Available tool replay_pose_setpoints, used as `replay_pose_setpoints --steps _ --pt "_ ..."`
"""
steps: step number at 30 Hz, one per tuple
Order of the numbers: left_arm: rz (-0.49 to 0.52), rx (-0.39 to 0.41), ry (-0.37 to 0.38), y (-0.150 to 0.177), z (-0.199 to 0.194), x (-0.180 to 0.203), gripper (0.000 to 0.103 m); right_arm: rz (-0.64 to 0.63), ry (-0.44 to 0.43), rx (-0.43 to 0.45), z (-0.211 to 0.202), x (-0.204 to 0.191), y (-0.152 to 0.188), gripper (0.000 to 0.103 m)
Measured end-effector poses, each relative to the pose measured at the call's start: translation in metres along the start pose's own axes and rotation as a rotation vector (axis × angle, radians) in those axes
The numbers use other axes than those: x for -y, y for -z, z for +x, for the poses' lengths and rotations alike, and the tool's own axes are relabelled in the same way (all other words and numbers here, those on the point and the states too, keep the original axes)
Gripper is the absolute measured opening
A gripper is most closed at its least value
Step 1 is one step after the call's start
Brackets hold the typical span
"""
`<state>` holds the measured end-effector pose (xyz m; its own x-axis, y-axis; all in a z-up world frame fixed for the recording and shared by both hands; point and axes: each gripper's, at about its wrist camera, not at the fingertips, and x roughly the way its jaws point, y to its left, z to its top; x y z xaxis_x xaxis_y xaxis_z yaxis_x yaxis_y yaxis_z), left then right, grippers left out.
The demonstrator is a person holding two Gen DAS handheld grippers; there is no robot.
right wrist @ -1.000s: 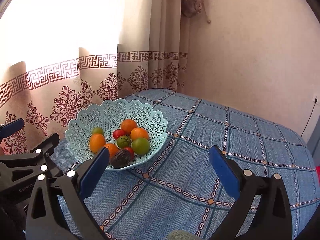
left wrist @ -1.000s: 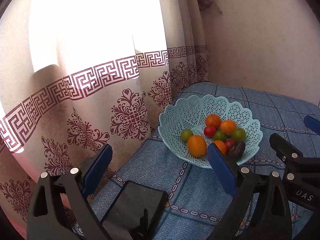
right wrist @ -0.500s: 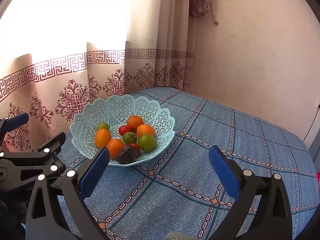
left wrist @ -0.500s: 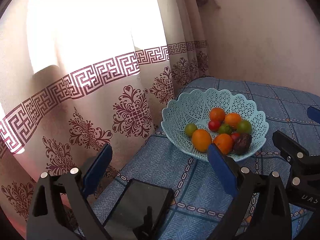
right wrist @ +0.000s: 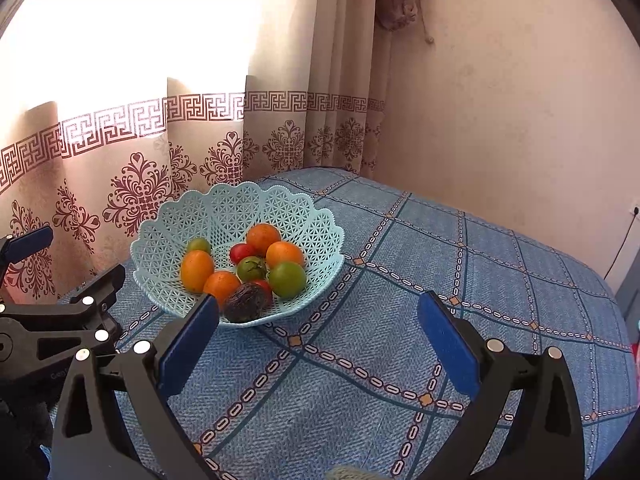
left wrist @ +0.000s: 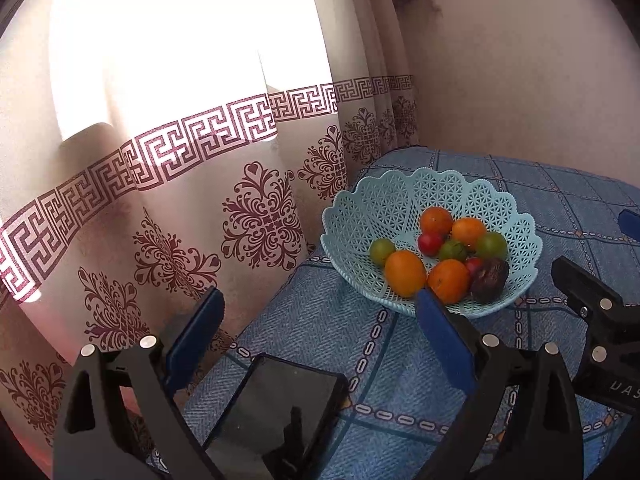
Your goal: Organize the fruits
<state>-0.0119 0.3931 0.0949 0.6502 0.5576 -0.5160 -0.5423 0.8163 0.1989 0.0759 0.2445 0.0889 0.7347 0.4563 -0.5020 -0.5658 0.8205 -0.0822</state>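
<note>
Two grippers, both spread wide and holding nothing. Left gripper (left wrist: 318, 330) above the near corner of a blue patterned cloth (right wrist: 460, 280) that covers the surface, blue pads well apart, with a dark phone (left wrist: 276, 408) lying flat just below and between the fingers. Right gripper (right wrist: 318, 332) likewise gaping over bare cloth, its left pad overlapping the near rim of the basket in the picture; whether touching or apart, cannot tell. Ahead of both, a pale turquoise lattice basket (right wrist: 240, 208) with a scalloped rim, resting on the cloth near the curtain side. Inside the basket, all the fruit in one cluster: four oranges, among them one at the near left (right wrist: 197, 270) and one at the back (right wrist: 263, 238); three green round fruits, the largest (right wrist: 287, 279) at the right; a small red one (right wrist: 241, 252) in the middle and another red one mostly hidden; a dark, wrinkled purple-brown fruit (right wrist: 247, 303) at the near edge, touching the orange beside it. Behind the basket, a cream curtain (left wrist: 180, 184) with maroon key-pattern band and floral motifs, brightly backlit. At the right, a plain beige wall (right wrist: 520, 100).
</note>
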Motion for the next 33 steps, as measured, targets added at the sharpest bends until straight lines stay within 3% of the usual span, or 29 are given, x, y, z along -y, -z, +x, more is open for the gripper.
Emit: replay_pose_setpoints --steps 33 --pt "0.018 -0.016 0.006 0.0034 0.0025 0.0012 0.098 -0.032 0.006 0.002 -0.0001 -0.0084 0.0055 0.098"
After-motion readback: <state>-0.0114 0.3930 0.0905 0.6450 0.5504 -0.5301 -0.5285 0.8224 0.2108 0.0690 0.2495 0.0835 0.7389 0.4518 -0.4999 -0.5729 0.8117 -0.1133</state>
